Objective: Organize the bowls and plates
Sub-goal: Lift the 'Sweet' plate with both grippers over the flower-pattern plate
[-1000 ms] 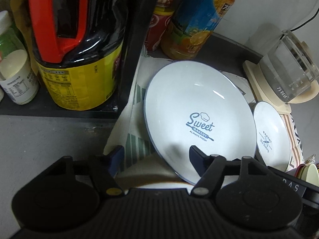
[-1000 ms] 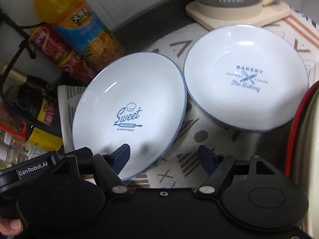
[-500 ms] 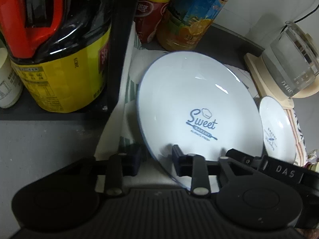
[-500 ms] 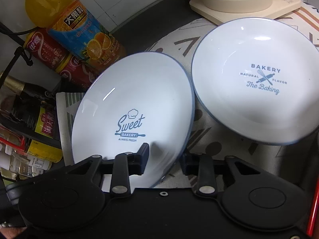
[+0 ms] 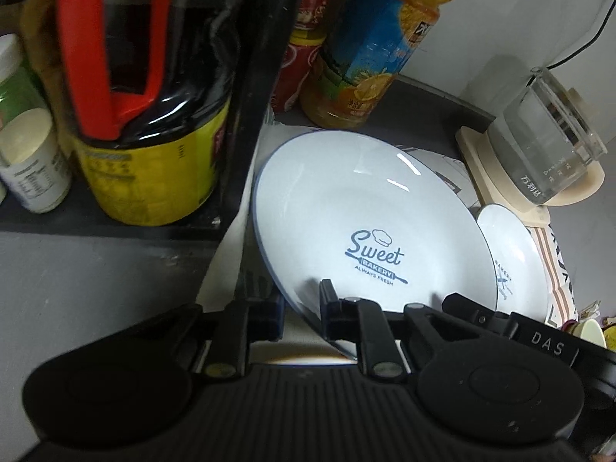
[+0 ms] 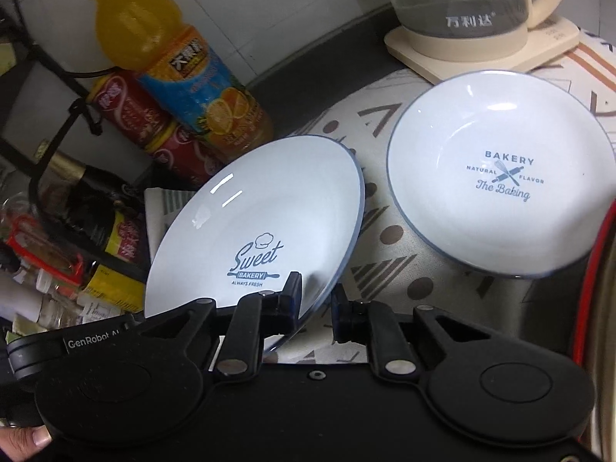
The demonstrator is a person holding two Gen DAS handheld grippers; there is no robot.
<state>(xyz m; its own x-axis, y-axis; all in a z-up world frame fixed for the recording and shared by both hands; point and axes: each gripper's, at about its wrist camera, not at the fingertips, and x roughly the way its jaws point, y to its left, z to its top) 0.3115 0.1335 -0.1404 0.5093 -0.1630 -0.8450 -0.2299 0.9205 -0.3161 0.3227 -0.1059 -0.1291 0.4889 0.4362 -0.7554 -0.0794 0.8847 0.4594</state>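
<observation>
A white plate printed "Sweet Bakery" (image 5: 365, 208) (image 6: 261, 208) is tilted, its near edge raised off a patterned cloth (image 6: 385, 254). My left gripper (image 5: 302, 317) has its jaws closing on the plate's near-left rim, one pad above and one below. From the other side my right gripper (image 6: 315, 304) is closing on the near-right rim, which sits between its pads. A second white plate printed "Bakery The Baking" (image 6: 500, 177) (image 5: 512, 254) lies flat on the cloth to the right, apart from both grippers.
A glass kettle (image 6: 481, 7) (image 5: 546, 154) on a cream base stands behind the plates. An orange juice bottle (image 6: 173, 77) and red cans (image 6: 127, 111) crowd the back left. A dark jug with a red handle (image 5: 146, 115) fills a shelf at left. A red-rimmed object (image 6: 593, 269) borders the right.
Both grippers' jaws went from wide to pinched on the Sweet Bakery plate's rim. The plate's near edge has come up and it now sits tilted.
</observation>
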